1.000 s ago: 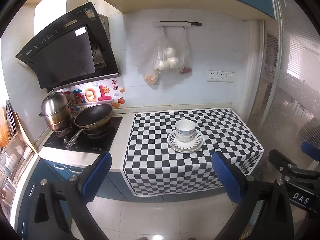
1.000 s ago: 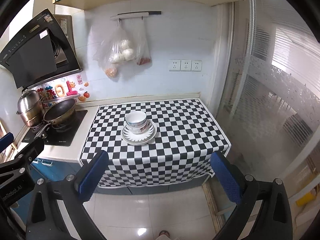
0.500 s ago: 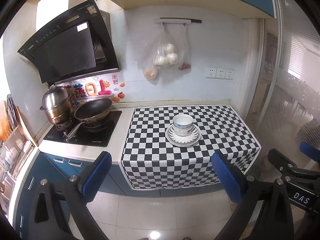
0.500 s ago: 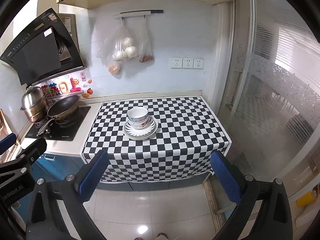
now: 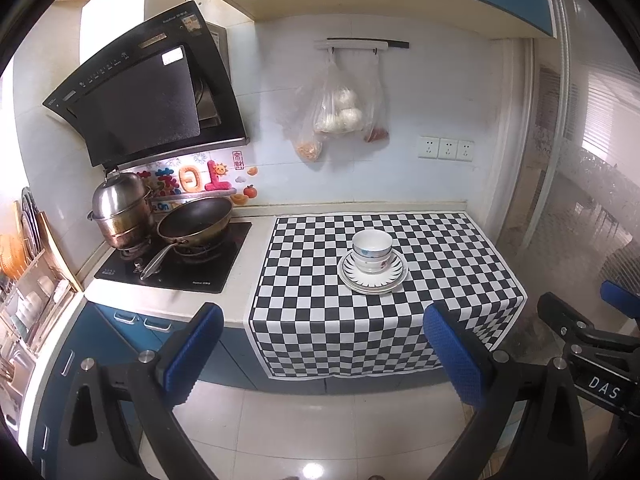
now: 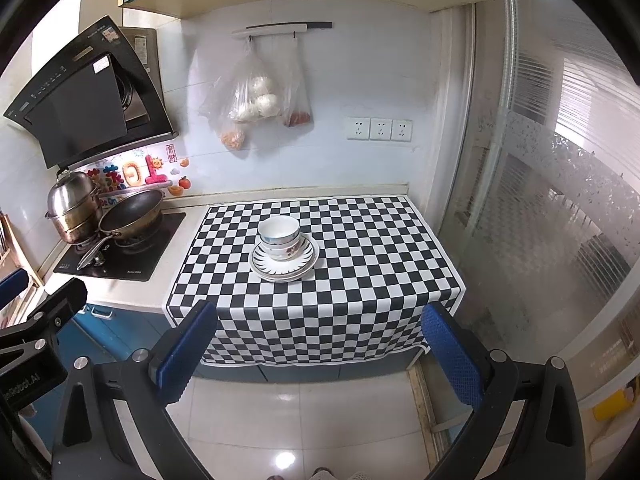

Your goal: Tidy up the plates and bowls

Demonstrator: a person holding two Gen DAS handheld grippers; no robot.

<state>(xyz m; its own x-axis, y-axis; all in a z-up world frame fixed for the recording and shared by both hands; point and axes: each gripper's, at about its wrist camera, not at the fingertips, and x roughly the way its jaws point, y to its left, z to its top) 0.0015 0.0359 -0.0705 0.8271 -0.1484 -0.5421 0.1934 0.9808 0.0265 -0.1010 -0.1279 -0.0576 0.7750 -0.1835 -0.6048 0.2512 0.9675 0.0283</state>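
Observation:
White bowls (image 5: 372,255) sit stacked on stacked plates (image 5: 394,278) with a dark rayed rim, in the middle of the black-and-white checked cloth (image 5: 460,264) on the counter. The same bowls (image 6: 279,238) and plates (image 6: 308,266) show in the right wrist view. My left gripper (image 5: 326,348) is open and empty, held well back from the counter over the floor. My right gripper (image 6: 318,350) is also open and empty, equally far back. The right gripper's body shows at the right edge of the left wrist view.
A hob (image 5: 176,258) with a frying pan (image 5: 196,224) and a steel steamer pot (image 5: 120,216) lies left of the cloth. A range hood (image 5: 144,100) hangs above. Plastic bags (image 5: 340,108) hang on the wall. A glass door (image 6: 540,200) stands right. A dish rack (image 5: 28,280) is far left.
Both grippers have drawn back and up from the counter; the bowls and plates look smaller and higher in the views. Nothing on the counter has moved.

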